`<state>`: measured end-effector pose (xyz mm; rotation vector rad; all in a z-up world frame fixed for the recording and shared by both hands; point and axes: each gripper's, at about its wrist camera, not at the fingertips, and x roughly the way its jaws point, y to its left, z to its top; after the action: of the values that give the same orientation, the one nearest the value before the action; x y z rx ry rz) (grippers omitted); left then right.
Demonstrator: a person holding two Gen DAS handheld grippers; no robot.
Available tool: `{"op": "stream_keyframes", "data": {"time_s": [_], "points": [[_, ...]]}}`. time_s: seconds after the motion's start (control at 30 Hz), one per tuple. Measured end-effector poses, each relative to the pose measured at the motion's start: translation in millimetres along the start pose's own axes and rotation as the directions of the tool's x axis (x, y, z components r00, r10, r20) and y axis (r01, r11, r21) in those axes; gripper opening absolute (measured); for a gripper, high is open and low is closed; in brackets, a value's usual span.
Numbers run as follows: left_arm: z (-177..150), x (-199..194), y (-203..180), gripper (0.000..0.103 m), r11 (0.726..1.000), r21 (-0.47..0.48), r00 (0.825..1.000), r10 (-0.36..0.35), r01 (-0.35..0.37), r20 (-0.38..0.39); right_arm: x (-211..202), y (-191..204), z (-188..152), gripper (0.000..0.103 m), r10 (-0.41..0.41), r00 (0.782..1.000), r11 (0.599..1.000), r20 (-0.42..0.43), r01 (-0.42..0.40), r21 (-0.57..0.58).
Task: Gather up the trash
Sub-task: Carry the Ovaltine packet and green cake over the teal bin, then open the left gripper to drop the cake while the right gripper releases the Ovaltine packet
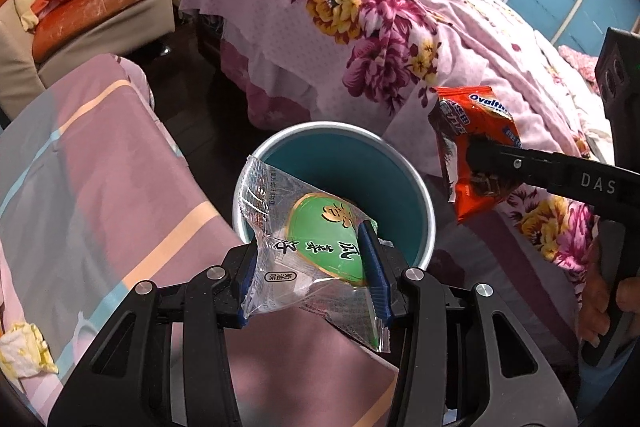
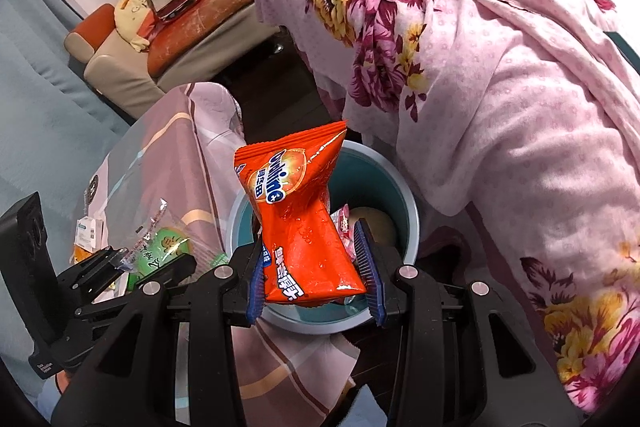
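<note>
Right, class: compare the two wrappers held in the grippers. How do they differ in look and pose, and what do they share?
The orange wrapper is opaque and glossy; the clear wrapper is see-through with a green round label. The orange wrapper stands upright in the right gripper; the clear wrapper lies tilted in the left gripper. The orange wrapper is pinched narrow at its waist; the clear one stays flatter. Both are gripped by fingers near the teal bin.

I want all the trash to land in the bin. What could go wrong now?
The clear green-label wrapper hangs partly over the teal bin's rim, so it might drop outside when the left gripper opens. The orange Ovaltine packet is long; released by the right gripper, it could catch the rim.
</note>
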<state>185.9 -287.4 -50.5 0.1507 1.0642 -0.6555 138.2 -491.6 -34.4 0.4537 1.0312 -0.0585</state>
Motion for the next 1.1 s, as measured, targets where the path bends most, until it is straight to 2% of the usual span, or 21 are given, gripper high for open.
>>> {"op": "stream_keyframes", "data": {"time_s": [0.23,0.3,0.37,0.43,0.67,1.1], "points": [[7.5,12.5,-0.8,0.047,1.000,0.008,1.000,-0.016,0.017,-0.017,5.4,-3.4,6.1,0.038,-0.016,1.000,1.000,-0.009,0.016,0.013],[9.1,15.5,-0.2,0.055,1.000,0.006,1.000,-0.021,0.021,-0.023,5.5,-4.0,7.5,0.038,-0.020,1.000,1.000,-0.008,0.021,0.014],[10.4,18.0,-0.2,0.082,1.000,0.005,1.000,-0.013,0.013,-0.023,6.3,-5.0,8.9,0.038,-0.026,1.000,1.000,-0.009,0.026,0.015],[10.9,17.2,0.1,0.087,1.000,0.005,1.000,0.004,-0.004,-0.004,7.7,-5.8,9.6,0.038,-0.031,0.999,0.999,-0.014,0.031,0.016],[7.5,15.4,7.7,0.092,1.000,0.001,0.999,0.030,-0.030,-0.021,10.8,-3.5,10.1,0.038,-0.038,0.999,0.999,-0.024,0.038,0.011],[-8.1,-9.9,37.0,0.094,0.998,-0.060,0.999,0.036,-0.036,-0.002,27.7,14.2,5.1,0.038,-0.047,0.997,0.999,-0.067,0.046,-0.015]]}}
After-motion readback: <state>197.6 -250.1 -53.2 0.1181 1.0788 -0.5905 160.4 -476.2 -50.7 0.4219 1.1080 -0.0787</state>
